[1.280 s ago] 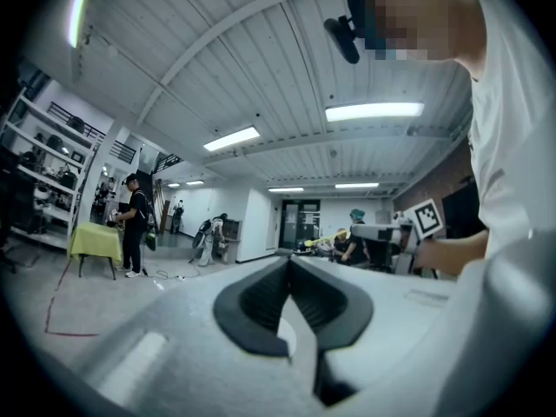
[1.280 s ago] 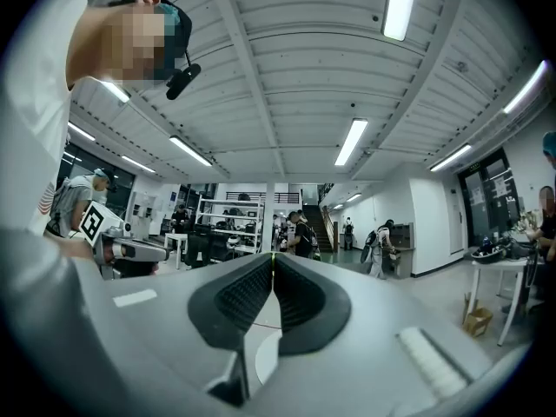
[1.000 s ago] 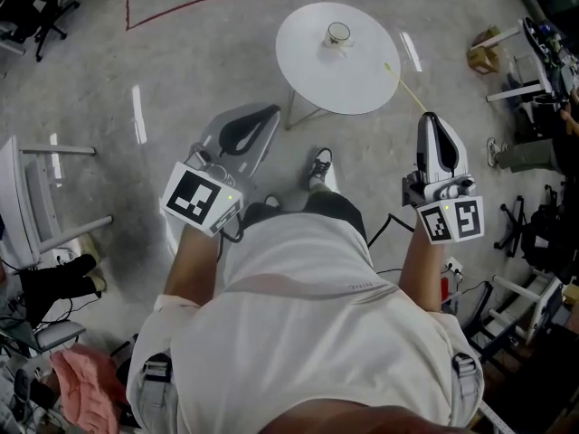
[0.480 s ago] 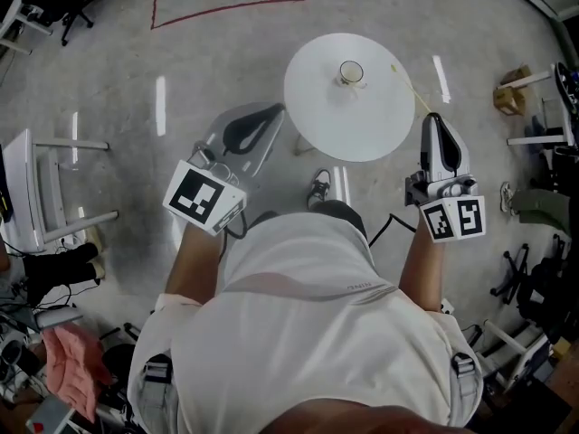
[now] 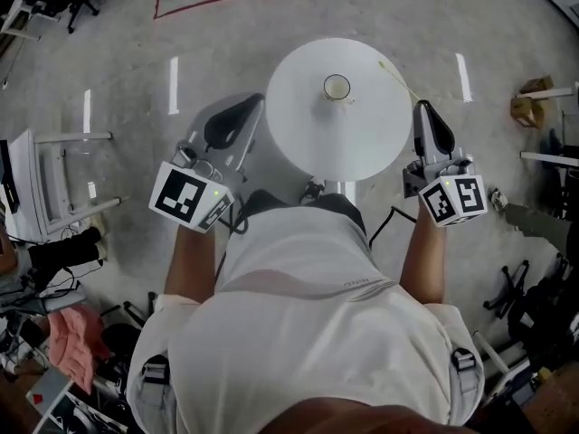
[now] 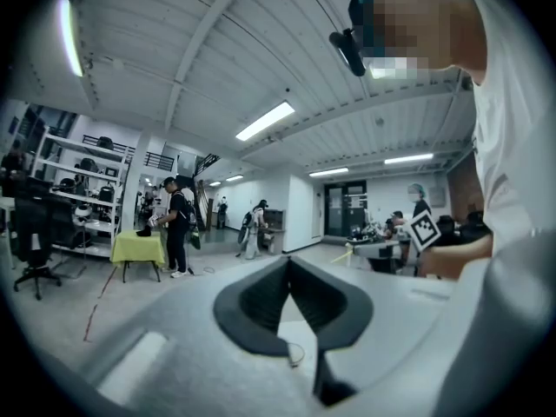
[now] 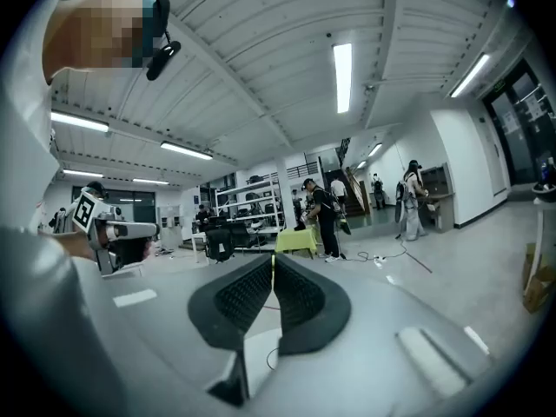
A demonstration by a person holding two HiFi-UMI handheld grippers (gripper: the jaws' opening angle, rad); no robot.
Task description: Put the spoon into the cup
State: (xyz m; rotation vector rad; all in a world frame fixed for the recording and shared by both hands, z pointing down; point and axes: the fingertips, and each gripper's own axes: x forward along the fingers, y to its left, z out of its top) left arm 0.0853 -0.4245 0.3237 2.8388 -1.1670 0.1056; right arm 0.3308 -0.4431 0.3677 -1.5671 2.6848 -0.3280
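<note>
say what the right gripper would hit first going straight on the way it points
Nothing near, it seems. The right gripper, shut on the spoon, points level past the table's right edge, not at the cup. Ahead lies floor, then a far yellow cloth; depth is unclear.

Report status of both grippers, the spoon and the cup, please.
Left gripper shut, empty. Right gripper shut on spoon. Spoon reaches over table, right of cup, not in it yet. Nothing seen between them.

Grey concrete floor (image 5: 118, 52), red tape line (image 5: 240, 1), ceiling strip lights (image 7: 342, 76)
</note>
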